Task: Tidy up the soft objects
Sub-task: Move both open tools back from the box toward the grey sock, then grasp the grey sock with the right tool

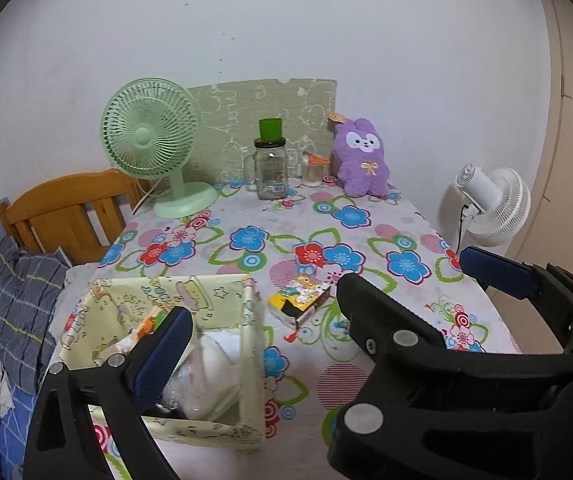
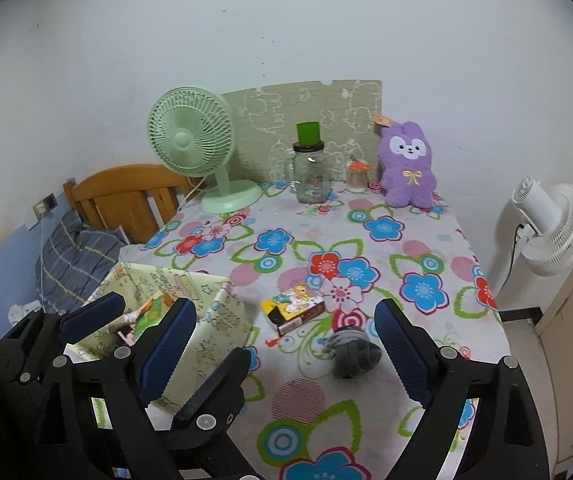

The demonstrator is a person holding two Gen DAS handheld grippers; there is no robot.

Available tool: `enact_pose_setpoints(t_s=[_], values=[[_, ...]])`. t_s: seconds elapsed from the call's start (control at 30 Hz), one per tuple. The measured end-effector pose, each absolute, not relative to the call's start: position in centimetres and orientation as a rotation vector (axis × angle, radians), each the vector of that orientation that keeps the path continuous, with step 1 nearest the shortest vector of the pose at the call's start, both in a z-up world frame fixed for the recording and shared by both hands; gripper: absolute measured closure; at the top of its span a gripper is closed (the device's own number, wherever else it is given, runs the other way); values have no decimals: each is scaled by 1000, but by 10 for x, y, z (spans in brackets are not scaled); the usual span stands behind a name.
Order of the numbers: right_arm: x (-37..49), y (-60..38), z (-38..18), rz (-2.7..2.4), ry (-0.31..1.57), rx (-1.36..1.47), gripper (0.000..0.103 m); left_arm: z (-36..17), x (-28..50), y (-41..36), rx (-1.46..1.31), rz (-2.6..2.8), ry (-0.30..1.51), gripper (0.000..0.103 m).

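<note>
A pale yellow fabric basket (image 1: 222, 300) (image 2: 214, 320) stands at the table's near left, holding white soft items (image 1: 210, 380) and a colourful packet (image 2: 152, 314). A grey rolled sock bundle (image 2: 352, 350) lies on the floral tablecloth between my right gripper's open fingers. My right gripper (image 2: 286, 352) is open and empty just above it. My left gripper (image 2: 128, 322) is open and empty over the basket. A purple plush bunny (image 1: 362, 158) (image 2: 406, 164) sits at the far right of the table.
A yellow cartoon box (image 1: 300, 300) (image 2: 292, 308) lies beside the basket. A green desk fan (image 1: 154, 140), a glass jar with a green cup (image 1: 270, 168) and a toothpick holder (image 1: 314, 170) stand at the back. A white floor fan (image 2: 546, 232) stands right; a bed lies left.
</note>
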State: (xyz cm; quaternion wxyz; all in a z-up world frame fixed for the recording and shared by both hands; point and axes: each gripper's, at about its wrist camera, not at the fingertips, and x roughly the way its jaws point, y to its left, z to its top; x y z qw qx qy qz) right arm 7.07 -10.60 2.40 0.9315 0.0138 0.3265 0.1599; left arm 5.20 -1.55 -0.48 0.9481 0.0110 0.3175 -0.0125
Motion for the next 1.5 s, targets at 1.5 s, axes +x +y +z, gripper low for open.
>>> enact_pose_setpoints(t_s=[1.5], values=[[126, -168, -77, 286, 833, 76, 6, -100, 112, -74, 6, -69, 910, 13]])
